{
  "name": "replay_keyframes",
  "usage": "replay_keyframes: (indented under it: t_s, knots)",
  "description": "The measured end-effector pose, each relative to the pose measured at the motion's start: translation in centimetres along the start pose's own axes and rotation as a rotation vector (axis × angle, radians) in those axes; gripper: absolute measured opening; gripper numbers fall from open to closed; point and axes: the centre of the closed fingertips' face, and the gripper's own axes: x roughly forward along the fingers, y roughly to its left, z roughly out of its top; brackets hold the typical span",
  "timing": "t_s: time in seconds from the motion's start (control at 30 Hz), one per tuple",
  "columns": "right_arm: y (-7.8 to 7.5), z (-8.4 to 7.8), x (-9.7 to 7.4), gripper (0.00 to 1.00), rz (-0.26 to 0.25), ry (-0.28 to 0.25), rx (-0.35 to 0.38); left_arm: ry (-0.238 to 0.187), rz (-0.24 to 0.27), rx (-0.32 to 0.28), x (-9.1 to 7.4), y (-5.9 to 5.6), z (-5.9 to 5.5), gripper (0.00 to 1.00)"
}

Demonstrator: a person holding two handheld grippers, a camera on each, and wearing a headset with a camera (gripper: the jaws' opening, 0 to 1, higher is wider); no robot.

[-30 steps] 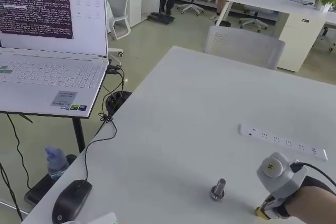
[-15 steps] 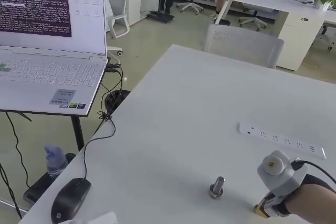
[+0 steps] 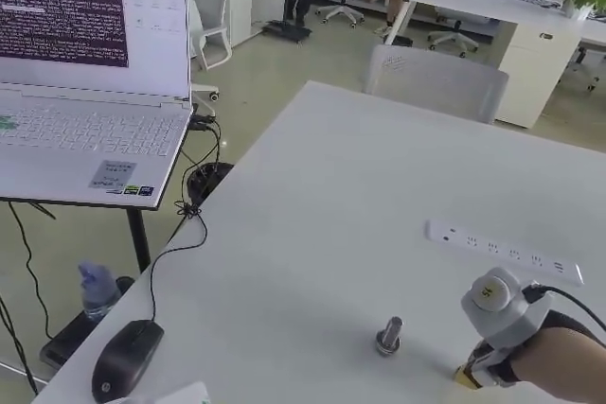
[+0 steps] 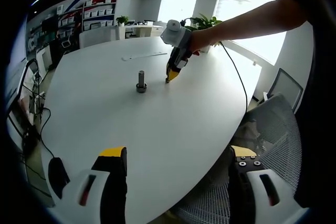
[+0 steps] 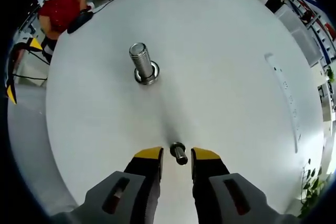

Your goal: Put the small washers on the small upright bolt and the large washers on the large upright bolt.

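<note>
White table (image 3: 379, 196), grey chair (image 3: 440, 82) (office beyond)

White table (image 4: 105, 124): upright bolt (image 4: 141, 81) at 10 o'clock; right gripper (image 4: 170, 77) just beside it; left gripper (image 4: 177, 153), jaws wide apart, at 6 o'clock.

We see a white table (image 3: 360, 186) bearing a black computer mouse (image 3: 126, 359) and a power strip (image 3: 502, 253); an open laptop (image 3: 90, 73) stands beside it.

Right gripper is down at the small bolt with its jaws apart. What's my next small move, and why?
Probably lift the right gripper straight up off the small bolt. Its jaws stand open on either side of the upright bolt, with a gap on each side, and grip nothing, so a sideways pull could tip it over on the table. The large bolt stands well apart.
</note>
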Motion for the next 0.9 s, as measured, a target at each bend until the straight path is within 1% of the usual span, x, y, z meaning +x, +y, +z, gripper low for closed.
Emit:
replay_keyframes:
  t_s: [0.1, 0.13, 0.17, 0.3, 0.33, 0.47, 0.53, 0.67, 0.73, 0.8, 0.83, 0.9]
  knots:
    - [-0.2, 0.4, -0.9, 0.24, -0.006, -0.031, 0.012, -0.005, 0.003, 0.004, 0.0, 0.1, 0.3, 0.79]
    - [-0.4, 0.5, -1.2, 0.26, -0.019, -0.041, 0.003, -0.009, 0.002, 0.004, 0.0, 0.1, 0.4, 0.79]
    - [-0.4, 0.6, -1.4, 0.28, -0.021, -0.048, -0.001, -0.010, 0.003, 0.006, -0.1, 0.0, 0.5, 0.79]
    - [-0.4, 0.9, -2.5, 0.28, -0.020, -0.085, 0.011, -0.005, 0.004, 0.014, -0.1, 0.1, 0.5, 0.79]
    - [-0.3, 0.9, -2.7, 0.29, -0.021, -0.087, 0.014, -0.005, 0.007, 0.015, -0.1, 0.1, 0.5, 0.79]
    - [0.1, 1.0, -3.4, 0.30, -0.017, -0.111, 0.014, -0.010, 0.013, 0.014, -0.3, 0.2, 0.7, 0.79]
    - [0.3, 1.1, -4.0, 0.31, -0.017, -0.134, 0.016, -0.009, 0.015, 0.014, -0.3, 0.1, 0.6, 0.79]
    - [0.5, 1.5, -5.5, 0.33, -0.020, -0.205, 0.036, -0.021, 0.024, 0.006, -0.4, 0.3, 0.7, 0.81]
    - [0.7, 1.4, -6.3, 0.34, -0.026, -0.227, 0.046, -0.025, 0.027, -0.003, -0.4, 0.3, 0.7, 0.81]
    - [1.0, 1.4, -7.1, 0.35, -0.034, -0.264, 0.040, -0.030, 0.027, -0.007, -0.4, 0.2, 0.8, 0.82]
    - [1.1, 1.1, -7.3, 0.35, -0.034, -0.265, 0.046, -0.030, 0.027, -0.009, -0.3, 0.2, 0.8, 0.82]
    - [1.7, 1.0, -8.1, 0.37, -0.027, -0.311, 0.059, -0.031, 0.024, -0.009, -0.3, 0.1, 0.8, 0.82]
